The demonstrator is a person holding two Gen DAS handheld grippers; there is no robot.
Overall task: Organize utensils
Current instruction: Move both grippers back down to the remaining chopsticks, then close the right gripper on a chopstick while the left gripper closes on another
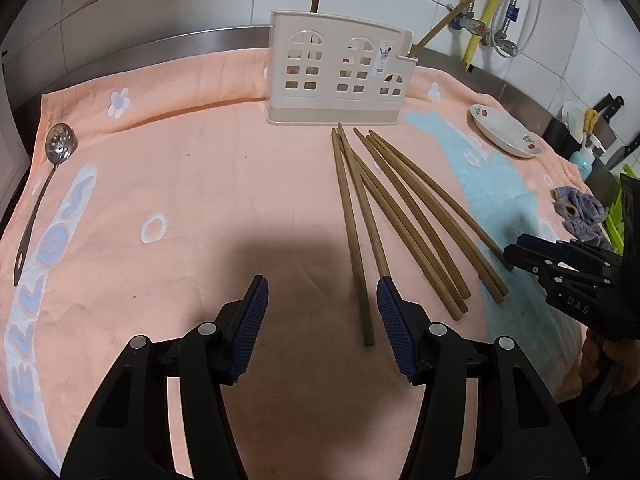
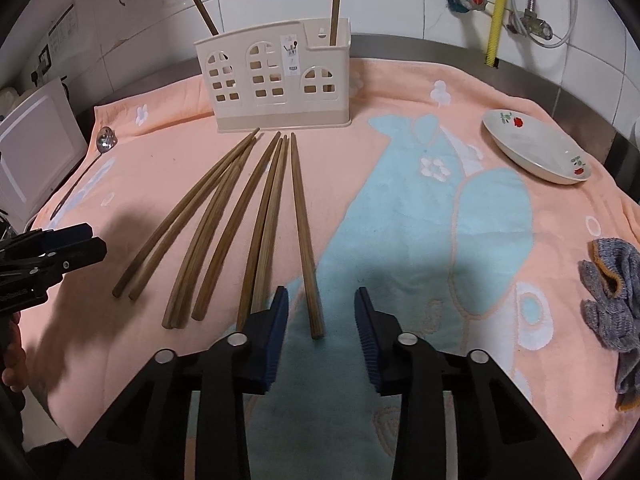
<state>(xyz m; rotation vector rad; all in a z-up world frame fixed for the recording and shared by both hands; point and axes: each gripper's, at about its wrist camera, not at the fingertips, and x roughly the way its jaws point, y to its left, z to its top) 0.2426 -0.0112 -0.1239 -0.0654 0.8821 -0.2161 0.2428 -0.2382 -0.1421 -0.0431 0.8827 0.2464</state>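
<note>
Both grippers hovering spread and empty over loose chopsticks

The chopsticks (image 2: 248,216) are lying fanned just before the utensil holder (image 2: 276,80); the right gripper (image 2: 322,320) is straddling the outermost one, the left gripper (image 1: 322,312) waiting nearby. Neighbouring sticks are touching, so closing could be catching two or rolling one away.

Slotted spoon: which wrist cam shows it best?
Left wrist: the slotted spoon lies whole on the towel, perforated bowl and handle clear. Right wrist shows only a small glimpse of it at the far left, handle faint.
</note>
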